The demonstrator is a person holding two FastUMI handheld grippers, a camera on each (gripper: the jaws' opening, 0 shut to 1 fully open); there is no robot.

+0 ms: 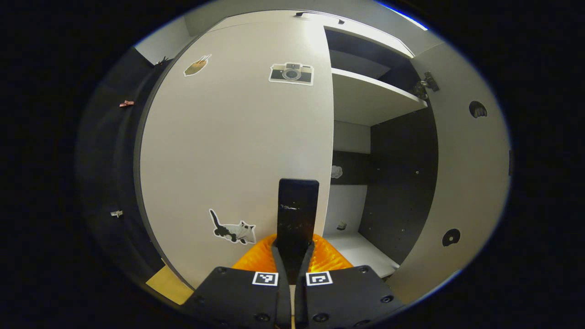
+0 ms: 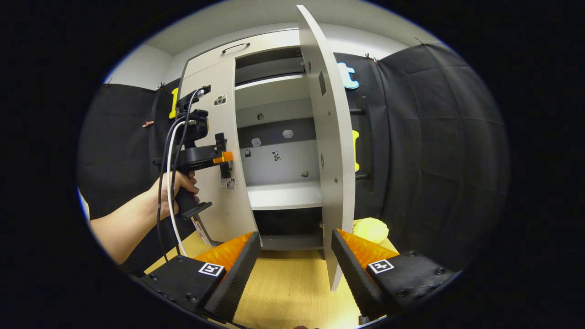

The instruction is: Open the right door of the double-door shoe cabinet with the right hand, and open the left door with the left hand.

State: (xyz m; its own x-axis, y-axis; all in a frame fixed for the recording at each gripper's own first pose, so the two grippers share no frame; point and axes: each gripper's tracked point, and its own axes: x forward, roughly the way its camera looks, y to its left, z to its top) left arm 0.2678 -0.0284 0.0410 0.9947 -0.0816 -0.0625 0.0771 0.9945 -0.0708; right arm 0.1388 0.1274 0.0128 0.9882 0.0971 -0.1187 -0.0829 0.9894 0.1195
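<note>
The white shoe cabinet's left door [image 1: 228, 151] looks closed and carries camera and cat stickers. My left gripper [image 1: 297, 201] is shut, its black fingers [image 1: 298, 214] together just left of that door's free edge, with nothing seen between them. The right gripper view shows this left gripper [image 2: 225, 164] held by a hand [image 2: 169, 192] against the left door [image 2: 219, 137]. The right door [image 2: 329, 160] stands swung open, edge-on toward me; the left gripper view has it at the right [image 1: 470, 183]. My right gripper [image 2: 295, 256] is open, low in front of the cabinet, holding nothing.
Inside the open half are white shelves [image 1: 365, 98] and a dark side wall [image 1: 402, 183]. A yellow crumpled object [image 2: 371, 230] lies behind the open door on the wooden tabletop [image 2: 292, 288]. Black cloth walls stand on both sides.
</note>
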